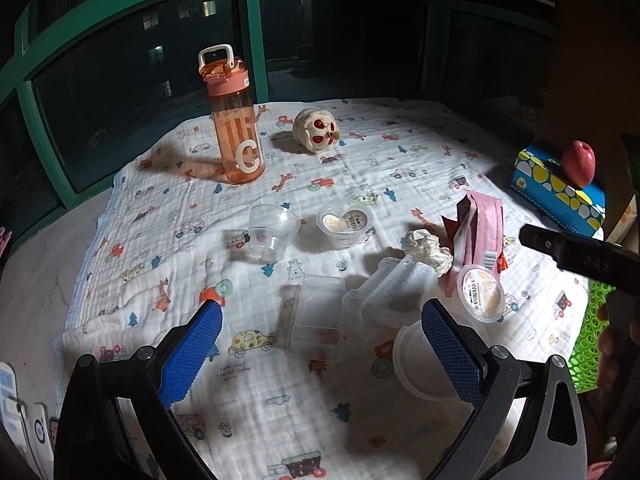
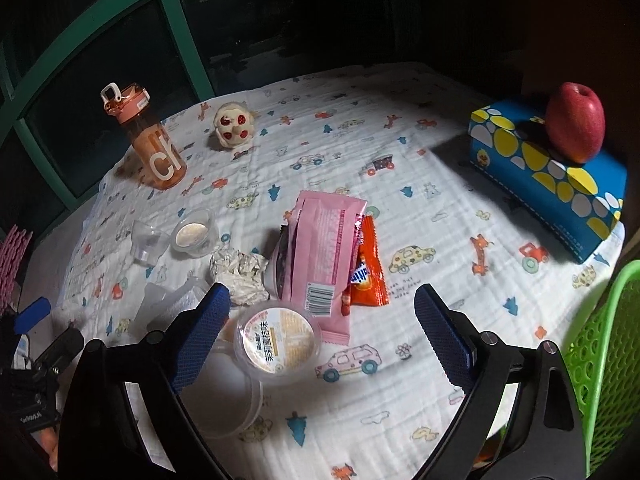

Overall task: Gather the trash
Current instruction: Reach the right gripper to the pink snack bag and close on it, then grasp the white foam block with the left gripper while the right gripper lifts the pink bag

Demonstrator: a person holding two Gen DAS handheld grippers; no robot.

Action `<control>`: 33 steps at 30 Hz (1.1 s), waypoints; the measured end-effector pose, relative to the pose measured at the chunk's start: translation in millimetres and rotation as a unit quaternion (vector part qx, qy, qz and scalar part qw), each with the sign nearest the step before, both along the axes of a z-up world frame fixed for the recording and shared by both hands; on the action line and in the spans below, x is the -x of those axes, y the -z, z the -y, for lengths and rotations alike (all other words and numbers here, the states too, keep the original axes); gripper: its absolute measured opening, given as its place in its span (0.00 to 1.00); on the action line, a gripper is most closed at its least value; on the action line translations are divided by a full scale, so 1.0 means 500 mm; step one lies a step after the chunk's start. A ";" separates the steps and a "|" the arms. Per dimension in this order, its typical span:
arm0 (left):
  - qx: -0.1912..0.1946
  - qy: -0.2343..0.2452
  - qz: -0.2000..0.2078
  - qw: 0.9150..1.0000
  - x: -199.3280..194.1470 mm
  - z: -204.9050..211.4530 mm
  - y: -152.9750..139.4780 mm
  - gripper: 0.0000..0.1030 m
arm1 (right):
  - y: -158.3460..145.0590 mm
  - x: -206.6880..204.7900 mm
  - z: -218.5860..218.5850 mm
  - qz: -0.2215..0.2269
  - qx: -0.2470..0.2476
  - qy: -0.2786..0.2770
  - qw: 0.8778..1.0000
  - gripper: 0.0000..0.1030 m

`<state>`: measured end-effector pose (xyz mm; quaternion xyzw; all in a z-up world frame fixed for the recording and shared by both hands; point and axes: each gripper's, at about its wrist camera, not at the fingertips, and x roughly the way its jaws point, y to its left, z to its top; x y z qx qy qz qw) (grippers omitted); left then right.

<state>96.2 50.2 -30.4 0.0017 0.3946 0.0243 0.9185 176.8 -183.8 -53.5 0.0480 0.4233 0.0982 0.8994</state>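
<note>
Trash lies on a patterned cloth (image 1: 168, 240). In the left wrist view: a clear cup on its side (image 1: 272, 232), a sealed jelly cup (image 1: 346, 222), a crumpled paper ball (image 1: 428, 250), clear plastic trays (image 1: 320, 322), a second jelly cup (image 1: 480, 292), a pink wrapper (image 1: 482, 232). My left gripper (image 1: 322, 338) is open above the trays. In the right wrist view, my right gripper (image 2: 322, 328) is open over the jelly cup (image 2: 276, 340), next to the pink wrapper (image 2: 324, 256), an orange wrapper (image 2: 368, 276) and the paper ball (image 2: 240, 272).
A green perforated basket (image 2: 600, 360) stands at the right edge. A blue tissue box (image 2: 552, 176) carries a red apple (image 2: 576, 122). An orange water bottle (image 1: 236, 128) and a plush toy (image 1: 316, 130) stand at the back. A clear lid (image 1: 412, 360) lies under the left gripper's right finger.
</note>
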 end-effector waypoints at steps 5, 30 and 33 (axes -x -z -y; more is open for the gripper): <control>0.002 0.001 -0.007 1.000 -0.002 -0.012 0.012 0.94 | 0.034 -0.060 -0.014 -0.033 -0.016 0.010 0.999 0.84; 0.018 0.073 -0.044 0.996 -0.044 0.014 0.076 0.94 | 0.077 -0.133 0.004 -0.046 -0.013 0.045 0.998 0.46; 0.015 0.091 -0.045 0.995 -0.056 0.034 0.078 0.93 | 0.062 -0.121 0.015 -0.036 -0.019 0.046 0.998 0.45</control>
